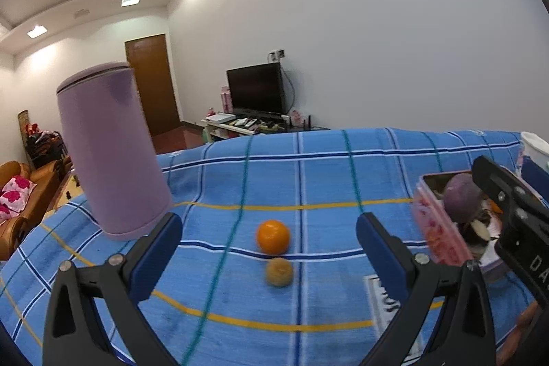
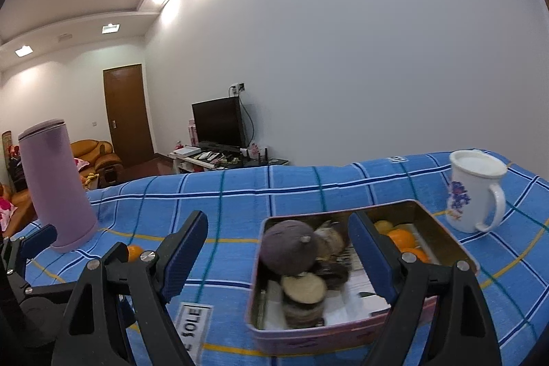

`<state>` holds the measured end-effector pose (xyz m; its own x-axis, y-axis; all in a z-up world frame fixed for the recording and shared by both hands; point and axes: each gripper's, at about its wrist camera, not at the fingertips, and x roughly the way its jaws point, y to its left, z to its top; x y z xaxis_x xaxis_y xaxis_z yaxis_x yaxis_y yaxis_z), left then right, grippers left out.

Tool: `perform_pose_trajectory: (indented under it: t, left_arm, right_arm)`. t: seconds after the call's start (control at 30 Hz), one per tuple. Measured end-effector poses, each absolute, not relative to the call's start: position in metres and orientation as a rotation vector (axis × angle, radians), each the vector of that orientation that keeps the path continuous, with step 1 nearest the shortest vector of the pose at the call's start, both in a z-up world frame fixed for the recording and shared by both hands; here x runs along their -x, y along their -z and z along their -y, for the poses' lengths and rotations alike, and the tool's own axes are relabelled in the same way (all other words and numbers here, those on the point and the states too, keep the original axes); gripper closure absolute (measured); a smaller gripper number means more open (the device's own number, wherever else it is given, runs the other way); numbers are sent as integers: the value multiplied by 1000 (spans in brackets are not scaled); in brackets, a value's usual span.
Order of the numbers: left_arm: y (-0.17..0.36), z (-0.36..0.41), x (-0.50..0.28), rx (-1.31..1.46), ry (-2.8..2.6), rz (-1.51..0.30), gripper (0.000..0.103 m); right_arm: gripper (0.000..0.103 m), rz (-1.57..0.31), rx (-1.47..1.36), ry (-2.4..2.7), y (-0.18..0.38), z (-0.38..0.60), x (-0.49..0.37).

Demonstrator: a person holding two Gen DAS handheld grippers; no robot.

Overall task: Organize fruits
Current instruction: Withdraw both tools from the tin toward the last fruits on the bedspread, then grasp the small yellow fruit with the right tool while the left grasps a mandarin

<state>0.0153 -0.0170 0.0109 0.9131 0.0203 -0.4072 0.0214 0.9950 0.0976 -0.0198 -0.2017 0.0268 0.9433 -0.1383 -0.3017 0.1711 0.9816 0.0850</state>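
An orange [image 1: 273, 236] and a smaller brownish-yellow fruit [image 1: 279, 271] lie on the blue checked cloth [image 1: 308, 160], between the wide-apart fingers of my open left gripper [image 1: 269, 244], which holds nothing. To their right stands a pink tin box [image 1: 435, 235] with a purple round fruit [image 1: 461, 198] inside. In the right wrist view the tin box [image 2: 308, 333] holds the purple fruit [image 2: 290, 246], cut brown pieces [image 2: 303, 288] and orange fruits [image 2: 399, 237]. My right gripper [image 2: 278, 247] hangs open over the tin's near left part, empty.
A tall lilac canister [image 1: 109, 150] stands at the left of the cloth. A white lidded mug [image 2: 475, 191] with a flower print sits behind the tin to the right. A printed white label [image 2: 194, 326] lies near the front. Beyond the table are a TV, a door and a sofa.
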Motion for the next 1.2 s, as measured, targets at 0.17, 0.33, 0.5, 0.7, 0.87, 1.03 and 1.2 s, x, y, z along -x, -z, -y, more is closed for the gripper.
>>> perform_pose_trajectory:
  t: [0.17,0.33,0.5,0.7,0.87,1.03,1.2]
  left_arm:
    - [-9,-6,-24,-98,-39,-435,0]
    - [-6,-37,-37,-111,-100,-463,0]
    - [0,-75,-55,-81,-194,-529,0]
    - [8,-109,-69,-39,-281,-591,0]
    - [14,-124,-73,18,-280,-635,0]
    - [19,-127,-76,26,-277,-671,0]
    - [20,-122,-76,0,-257,-676,0]
  right_arm:
    - [18,-315,-120,137,-25,186,10]
    - [18,-330,-113,99,-22,165,0]
    - [18,-358,-101,50,-21,144,-12]
    - [18,-460,-95,-34,-13,118,-37]
    - [18,-574,-49,-130,-4,92,-58]
    - [27,-719,0,-237,11,69,-76]
    - [49,-849,42,-284,31,53,-91]
